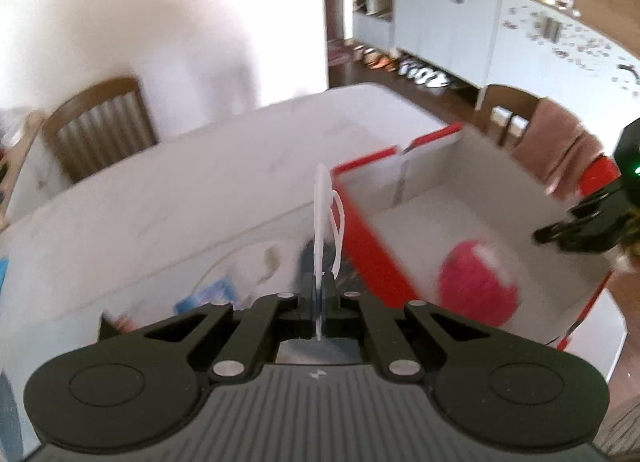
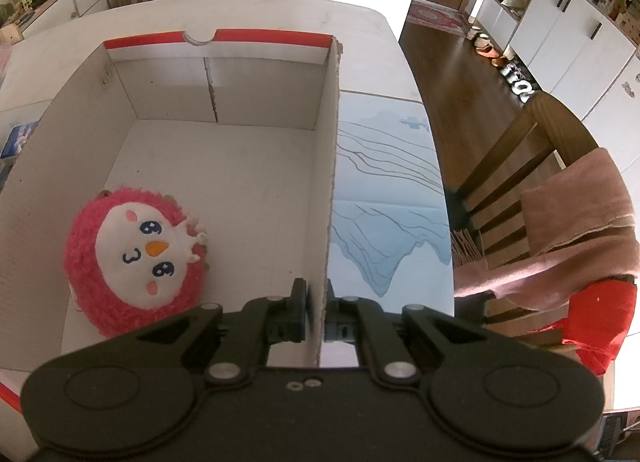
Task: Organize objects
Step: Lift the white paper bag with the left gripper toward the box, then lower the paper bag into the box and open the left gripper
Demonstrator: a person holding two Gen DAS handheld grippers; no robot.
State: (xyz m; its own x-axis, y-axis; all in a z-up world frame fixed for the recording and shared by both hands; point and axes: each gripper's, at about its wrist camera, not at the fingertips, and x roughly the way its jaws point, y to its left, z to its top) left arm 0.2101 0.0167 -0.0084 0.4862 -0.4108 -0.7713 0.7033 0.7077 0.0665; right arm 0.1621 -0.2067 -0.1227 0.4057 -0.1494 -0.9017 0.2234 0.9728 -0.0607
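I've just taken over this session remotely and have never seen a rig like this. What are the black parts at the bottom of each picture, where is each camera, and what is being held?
There is no robot arm here: a person carries a two-finger gripper in each hand, and a fisheye camera on each looks forward along its fingers. The black parts are those grippers.

The left wrist view shows the left gripper shut on a thin white object, seen edge-on and blurred; I cannot tell what it is. It is held above the white table, beside the box.

The right wrist view shows the right gripper shut on the right wall of an open cardboard box with red edges. Inside lies a pink plush toy with a white face. A pale blue printed sheet lies beside the box.
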